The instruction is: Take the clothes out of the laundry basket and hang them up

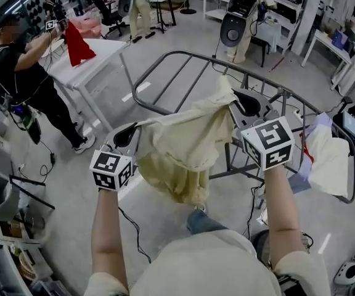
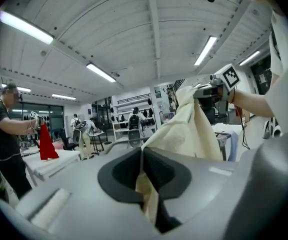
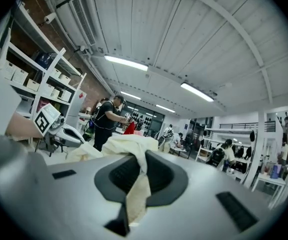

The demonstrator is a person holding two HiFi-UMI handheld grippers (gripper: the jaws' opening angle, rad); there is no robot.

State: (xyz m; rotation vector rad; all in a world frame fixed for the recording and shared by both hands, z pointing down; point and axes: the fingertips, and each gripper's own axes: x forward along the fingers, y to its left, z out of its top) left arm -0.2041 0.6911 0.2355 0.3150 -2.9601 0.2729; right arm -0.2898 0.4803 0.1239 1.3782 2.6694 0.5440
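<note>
A cream garment (image 1: 190, 147) hangs spread between my two grippers above a grey metal drying rack (image 1: 183, 57). My left gripper (image 1: 125, 134) is shut on the garment's left edge, and the cloth (image 2: 184, 129) runs from its closed jaws (image 2: 141, 159) toward the other gripper (image 2: 209, 91). My right gripper (image 1: 245, 103) is shut on the garment's upper right corner. In the right gripper view a fold of cloth (image 3: 129, 146) is pinched between the jaws (image 3: 141, 166), with the left gripper (image 3: 66, 134) beyond it. No laundry basket is in view.
White and pale blue clothes (image 1: 325, 159) hang on the rack's right side. A person (image 1: 17, 73) at the left holds a red cloth (image 1: 79, 42) over a white table (image 1: 97, 60). Shelves, chairs and other people stand further back.
</note>
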